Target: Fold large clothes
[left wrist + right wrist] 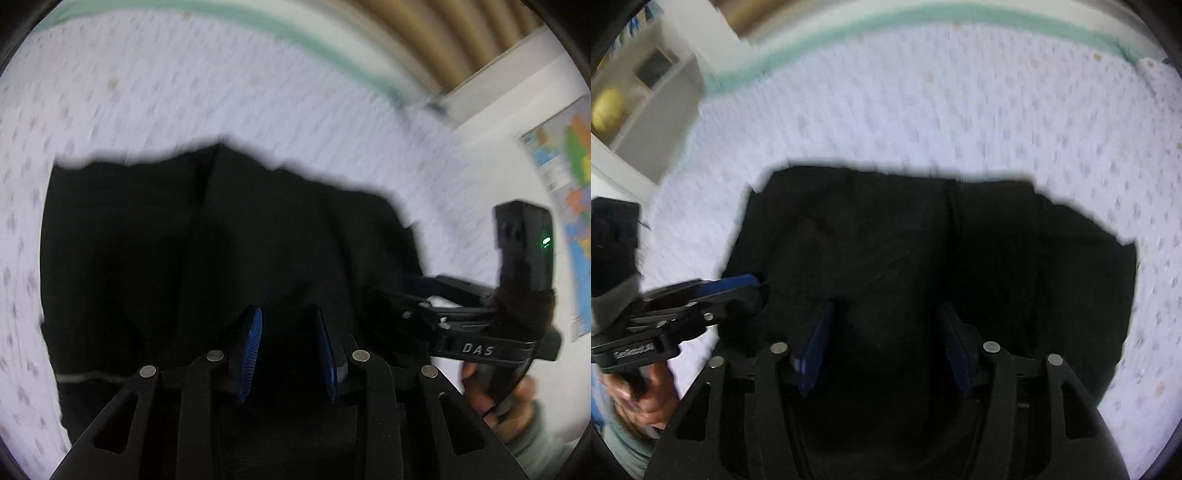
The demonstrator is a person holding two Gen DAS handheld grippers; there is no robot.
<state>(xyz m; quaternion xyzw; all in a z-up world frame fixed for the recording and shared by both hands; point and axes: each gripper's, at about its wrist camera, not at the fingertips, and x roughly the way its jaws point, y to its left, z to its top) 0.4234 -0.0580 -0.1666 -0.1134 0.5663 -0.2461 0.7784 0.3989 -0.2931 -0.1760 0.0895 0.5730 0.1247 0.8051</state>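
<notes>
Left wrist view: we look down on a black garment (229,236) spread in a folded heap on a bed (147,92) covered by a pale lilac sheet with small dots and a green stripe along its far edge. Our left gripper (290,350) hangs over the near part of the cloth, its blue pads (251,350) standing a little apart; the jaws are open, and we cannot see any cloth pinched between them. To the right the right gripper (413,291) reaches in over the garment's right edge, held by a hand (498,398) in a grey-green sleeve. A coloured map (569,192) hangs on the white wall at far right.

Right wrist view: the same black garment (923,251) fills the middle, with the sheet around it on the far, left and right sides. Our right gripper (886,347) has its jaws clearly open, wider than the left's, over dark cloth with nothing clamped. At left the left gripper (746,286) touches the garment's left edge. A white shelf (653,85) stands at far left.
</notes>
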